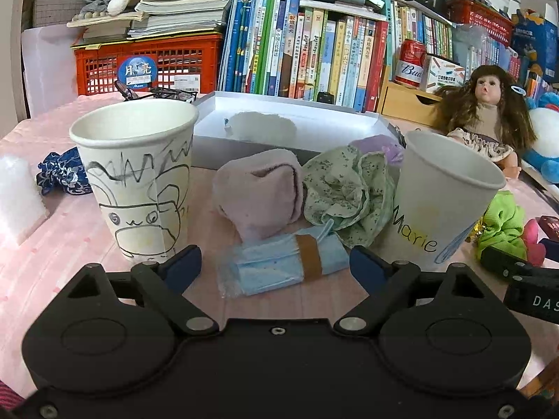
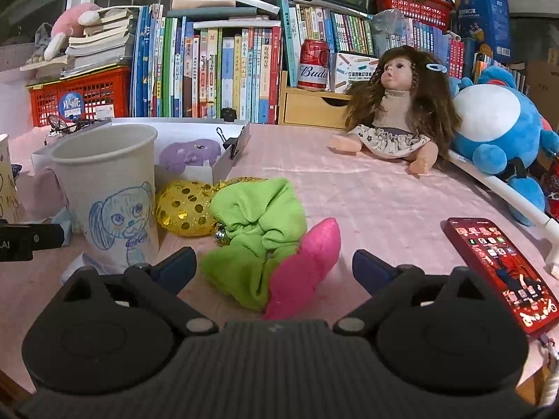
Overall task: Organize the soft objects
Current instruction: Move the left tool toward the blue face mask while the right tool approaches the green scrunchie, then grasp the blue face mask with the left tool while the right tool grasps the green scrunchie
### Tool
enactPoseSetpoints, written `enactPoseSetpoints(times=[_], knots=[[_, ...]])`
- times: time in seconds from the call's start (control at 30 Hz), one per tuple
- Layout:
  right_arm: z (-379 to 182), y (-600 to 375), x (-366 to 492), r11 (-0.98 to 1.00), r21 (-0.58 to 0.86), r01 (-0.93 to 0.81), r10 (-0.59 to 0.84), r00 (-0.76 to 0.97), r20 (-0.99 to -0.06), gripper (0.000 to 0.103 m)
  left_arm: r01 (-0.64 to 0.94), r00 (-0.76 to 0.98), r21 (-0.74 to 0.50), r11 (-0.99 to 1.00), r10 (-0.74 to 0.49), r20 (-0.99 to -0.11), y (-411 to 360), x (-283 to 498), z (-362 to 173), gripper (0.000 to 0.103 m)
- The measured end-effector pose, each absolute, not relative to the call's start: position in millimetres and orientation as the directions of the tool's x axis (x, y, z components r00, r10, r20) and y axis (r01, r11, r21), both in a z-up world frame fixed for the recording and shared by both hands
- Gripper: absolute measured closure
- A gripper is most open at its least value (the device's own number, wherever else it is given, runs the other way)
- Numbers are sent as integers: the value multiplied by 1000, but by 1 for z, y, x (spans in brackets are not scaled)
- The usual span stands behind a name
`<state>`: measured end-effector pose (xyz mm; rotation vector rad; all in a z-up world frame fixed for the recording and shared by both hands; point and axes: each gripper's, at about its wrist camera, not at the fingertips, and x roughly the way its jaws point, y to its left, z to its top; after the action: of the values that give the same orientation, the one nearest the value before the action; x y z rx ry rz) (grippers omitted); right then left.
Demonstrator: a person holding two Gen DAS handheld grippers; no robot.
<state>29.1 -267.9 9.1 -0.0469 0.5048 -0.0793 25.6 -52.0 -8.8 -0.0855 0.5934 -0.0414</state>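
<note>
My left gripper (image 1: 276, 265) stands open low over the pink cloth, with a banded pack of blue face masks (image 1: 265, 274) lying between its fingers, untouched. Behind the pack lie a rolled pink sock (image 1: 258, 195) and a green floral scrunchie (image 1: 349, 192). My right gripper (image 2: 274, 265) is open too. A bright green scrunchie (image 2: 258, 223) and a hot-pink soft piece (image 2: 307, 265) lie between its fingers, and no pad presses on them. A gold sequin pouch (image 2: 185, 209) sits just behind the green scrunchie. A purple plush (image 2: 190, 155) rests inside the shallow grey box (image 1: 314, 143).
Two drawn-on paper cups (image 1: 139, 181) (image 1: 443, 202) flank the left gripper's pile. A dark blue scrunchie (image 1: 61, 174) lies far left. A red phone (image 2: 503, 269) lies right of the right gripper. A doll (image 2: 394, 118) and a blue plush (image 2: 496, 132) sit behind, before shelves of books.
</note>
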Motion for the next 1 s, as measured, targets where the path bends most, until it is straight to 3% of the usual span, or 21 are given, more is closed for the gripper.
enactPoseSetpoints(times=[0.8,1.0], knots=[[4,-266,40,997,-65,52,-78,859,-507,12,20,830,-12,1000,-23,-557,-65,39,-15,14],[3,-265,41,997,-63,44,-70,857,-510,20,23,828,-4,1000,-22,-560,-66,40,-16,15]])
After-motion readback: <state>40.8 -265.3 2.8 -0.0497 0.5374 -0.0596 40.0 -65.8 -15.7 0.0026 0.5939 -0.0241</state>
